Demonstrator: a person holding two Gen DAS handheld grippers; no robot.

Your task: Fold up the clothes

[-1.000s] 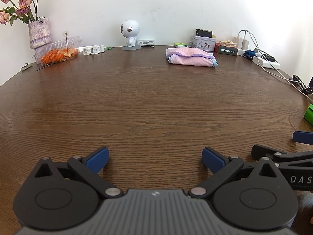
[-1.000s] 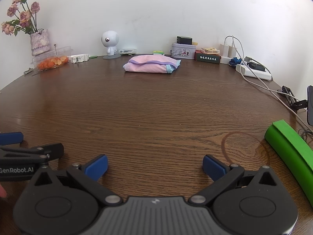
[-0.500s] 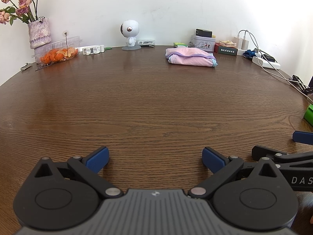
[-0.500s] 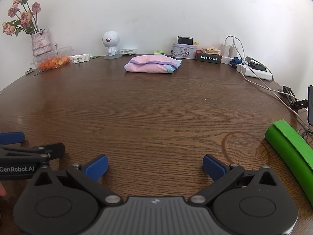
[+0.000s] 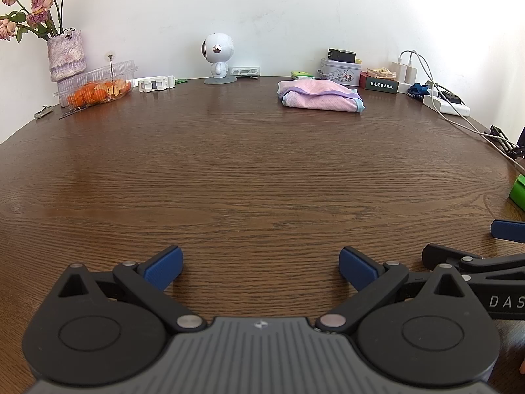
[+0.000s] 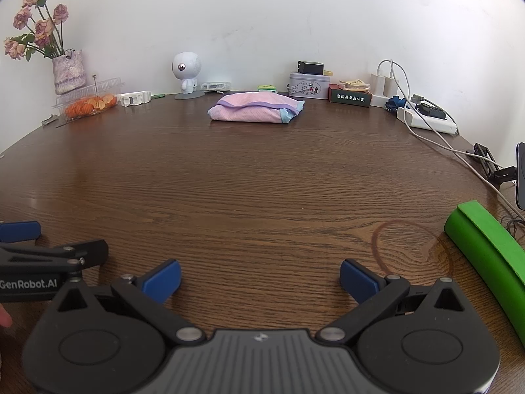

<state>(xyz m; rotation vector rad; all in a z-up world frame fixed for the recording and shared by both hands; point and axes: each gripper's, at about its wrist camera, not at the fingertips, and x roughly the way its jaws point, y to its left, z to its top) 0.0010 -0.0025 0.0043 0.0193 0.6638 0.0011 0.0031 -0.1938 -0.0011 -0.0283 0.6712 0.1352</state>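
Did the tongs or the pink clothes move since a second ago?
Almost nothing moved. The right tongs tipped very slightly, so the view shifted a little. Both stay open and empty above the table; the left tongs hold still. The folded pink clothes stayed put.

"GenRobot.AI" on left gripper [image 6: 29, 284], "DAS" (cut off) on right gripper [image 5: 505, 302]

The left tool [image 5: 259, 264] is black with a ribbed grey housing, round pivot discs, silver screws and two blue pads [image 5: 163, 267]. The right tool [image 6: 259, 277] is built the same. One black side arm reads "DAS" in white, the other "GenRobot.AI".
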